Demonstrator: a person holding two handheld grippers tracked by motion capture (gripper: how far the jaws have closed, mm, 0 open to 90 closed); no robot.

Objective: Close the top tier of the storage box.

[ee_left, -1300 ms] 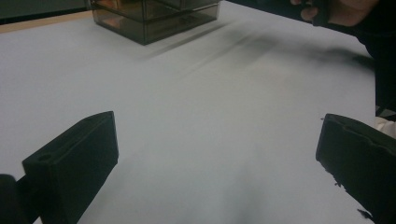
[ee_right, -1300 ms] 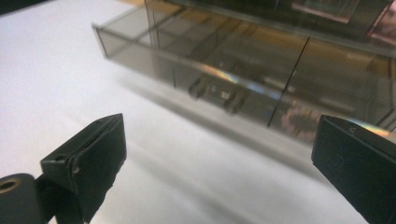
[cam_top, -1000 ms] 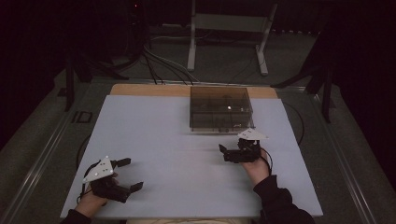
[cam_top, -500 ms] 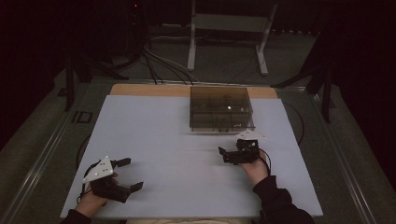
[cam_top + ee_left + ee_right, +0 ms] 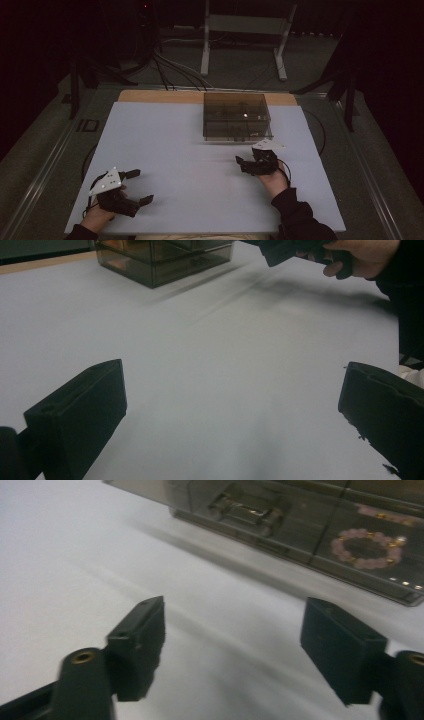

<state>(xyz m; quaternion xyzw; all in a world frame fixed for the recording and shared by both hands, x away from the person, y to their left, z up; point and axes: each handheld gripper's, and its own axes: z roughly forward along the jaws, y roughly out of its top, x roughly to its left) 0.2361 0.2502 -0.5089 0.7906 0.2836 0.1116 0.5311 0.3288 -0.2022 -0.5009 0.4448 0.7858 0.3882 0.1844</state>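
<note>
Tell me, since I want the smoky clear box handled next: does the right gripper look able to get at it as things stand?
Probably yes. The right gripper sits just in front of the box, with bare white table between them. Its jaws, which have just been closing, are still apart with nothing between them.

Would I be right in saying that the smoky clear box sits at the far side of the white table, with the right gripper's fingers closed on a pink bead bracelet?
Not quite: the pink bead bracelet lies inside the smoky clear box, as the right gripper view shows. The right gripper has nothing between its fingers, which have just been closing. The box does sit at the white table's far side.
</note>
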